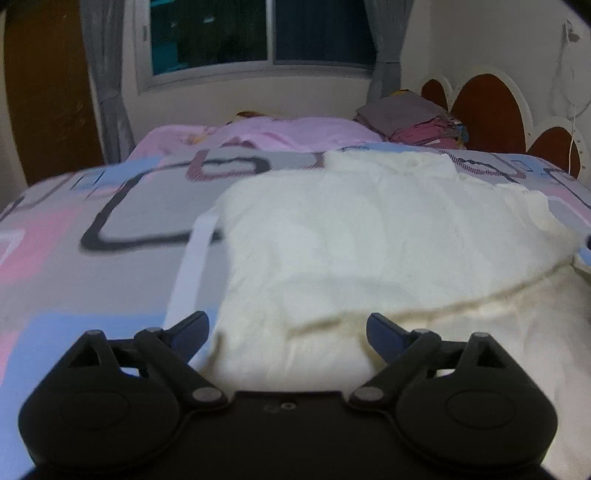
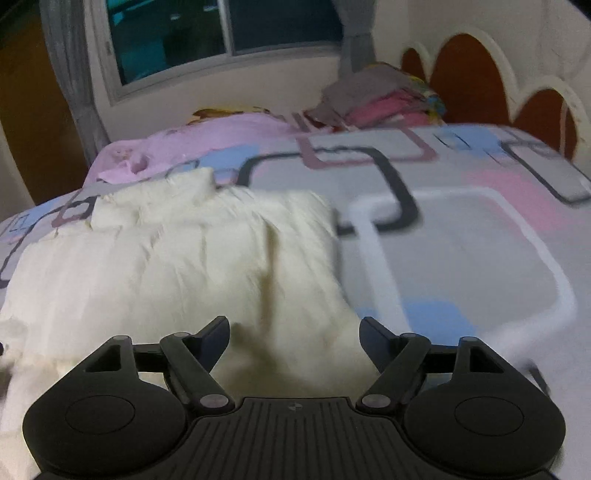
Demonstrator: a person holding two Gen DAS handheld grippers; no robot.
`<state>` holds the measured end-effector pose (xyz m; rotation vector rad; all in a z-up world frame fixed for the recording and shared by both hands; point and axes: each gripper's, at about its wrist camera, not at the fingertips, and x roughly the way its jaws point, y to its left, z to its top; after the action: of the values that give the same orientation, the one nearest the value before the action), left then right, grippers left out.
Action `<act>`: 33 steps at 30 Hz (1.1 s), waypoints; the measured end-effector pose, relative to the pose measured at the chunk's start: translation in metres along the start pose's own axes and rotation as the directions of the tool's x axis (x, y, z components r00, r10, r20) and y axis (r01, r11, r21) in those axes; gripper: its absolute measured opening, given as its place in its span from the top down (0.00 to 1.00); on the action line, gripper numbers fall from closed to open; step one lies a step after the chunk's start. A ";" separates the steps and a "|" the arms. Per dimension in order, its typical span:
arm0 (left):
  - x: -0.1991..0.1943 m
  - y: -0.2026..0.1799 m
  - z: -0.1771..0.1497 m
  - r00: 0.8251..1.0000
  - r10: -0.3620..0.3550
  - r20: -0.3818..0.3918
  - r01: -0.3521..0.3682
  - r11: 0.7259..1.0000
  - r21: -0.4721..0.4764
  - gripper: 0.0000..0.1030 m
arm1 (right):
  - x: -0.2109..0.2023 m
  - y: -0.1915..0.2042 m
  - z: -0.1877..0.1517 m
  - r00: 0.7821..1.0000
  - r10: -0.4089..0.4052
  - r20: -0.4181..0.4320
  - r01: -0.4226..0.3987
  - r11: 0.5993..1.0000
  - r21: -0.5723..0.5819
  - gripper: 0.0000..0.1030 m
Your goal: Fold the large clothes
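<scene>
A large cream-white garment [image 1: 369,236] lies spread on the patterned bedsheet [image 1: 74,236], with a fold line across its near part. My left gripper [image 1: 288,328] is open and empty, just above the garment's near left edge. In the right wrist view the same garment [image 2: 177,258] fills the left half, its collar end toward the window. My right gripper [image 2: 294,334] is open and empty over the garment's near right edge, where it meets the bedsheet [image 2: 461,258].
A pink blanket [image 1: 280,134] lies at the far side of the bed. A stack of folded clothes [image 1: 410,118] sits by the brown and white headboard [image 1: 487,110]. A window with grey curtains [image 1: 258,33] is behind, and a wooden door [image 1: 48,92] at left.
</scene>
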<state>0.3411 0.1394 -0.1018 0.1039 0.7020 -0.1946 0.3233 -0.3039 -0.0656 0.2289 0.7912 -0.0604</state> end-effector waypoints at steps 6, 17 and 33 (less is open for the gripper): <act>-0.051 0.025 -0.041 0.998 -0.014 -0.068 0.007 0.994 -0.112 0.22 | -0.050 -0.049 -0.051 0.998 0.040 -0.057 -0.030 0.987 0.157 0.26; -0.121 0.008 -0.104 0.992 0.018 -0.128 -0.044 0.977 -0.207 0.30 | -0.094 -0.099 -0.121 0.979 0.170 -0.114 -0.132 0.950 0.283 0.26; -0.142 0.015 -0.148 0.969 -0.222 -0.106 0.144 0.862 -0.487 0.45 | -0.108 -0.109 -0.166 0.880 0.468 -0.082 -0.375 0.791 0.483 0.26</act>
<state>0.1446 0.1979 -0.1215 -0.4281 0.9030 -0.1920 0.1161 -0.3757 -0.1211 0.8716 0.9007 0.2117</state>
